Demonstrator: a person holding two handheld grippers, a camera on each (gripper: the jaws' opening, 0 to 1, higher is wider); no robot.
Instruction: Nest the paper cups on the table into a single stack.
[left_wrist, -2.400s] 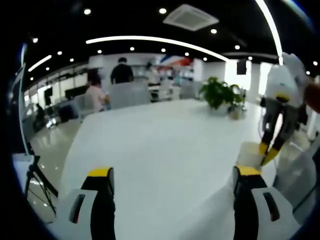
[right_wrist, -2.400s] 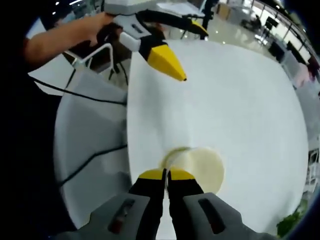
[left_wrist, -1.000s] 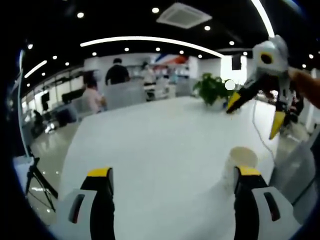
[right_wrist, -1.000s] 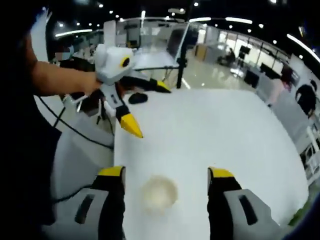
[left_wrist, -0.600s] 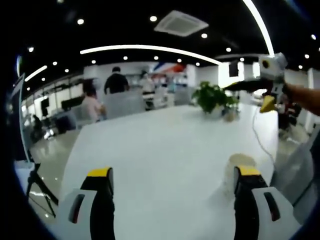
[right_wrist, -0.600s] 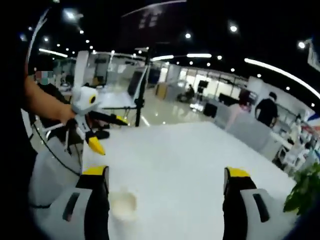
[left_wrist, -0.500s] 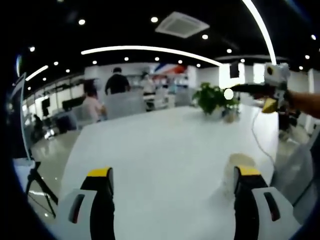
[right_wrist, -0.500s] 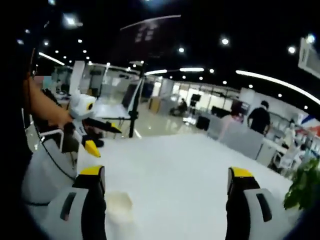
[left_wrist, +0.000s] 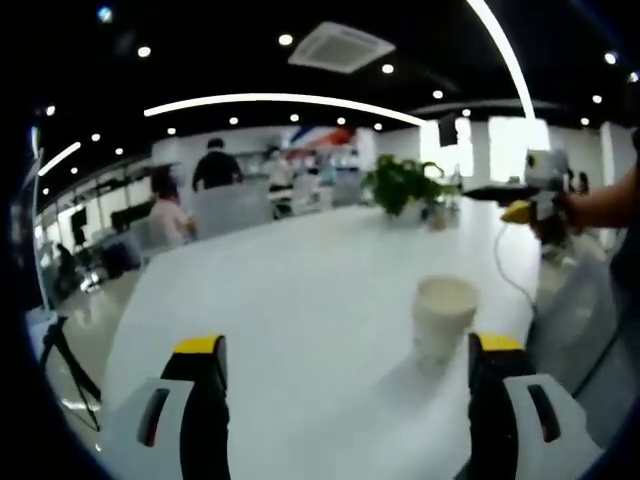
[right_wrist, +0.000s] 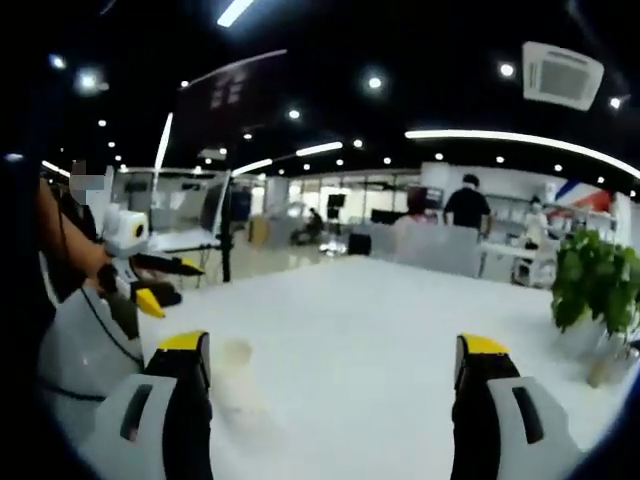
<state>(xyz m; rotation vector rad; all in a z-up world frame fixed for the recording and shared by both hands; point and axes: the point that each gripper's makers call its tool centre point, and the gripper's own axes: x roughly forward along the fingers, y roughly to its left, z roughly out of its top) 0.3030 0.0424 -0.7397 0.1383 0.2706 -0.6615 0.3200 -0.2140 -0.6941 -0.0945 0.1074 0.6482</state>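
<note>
Now: cup stack (left_wrist: 444, 313) upright on white bench (left_wrist: 300, 300), near its right edge | left gripper (left_wrist: 345, 352) fingers wide open, empty | right gripper (right_wrist: 330, 350) same, held clear | stack looks done, so retreat without clipping it

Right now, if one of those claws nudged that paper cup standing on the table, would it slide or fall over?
The paper cup stands upright on the smooth white table and looks empty, so it is probably very light and would slide easily. It is taller than its narrow base, so a push near the rim would likely tip it. Thin paper walls would probably dent under a hard squeeze.
</note>
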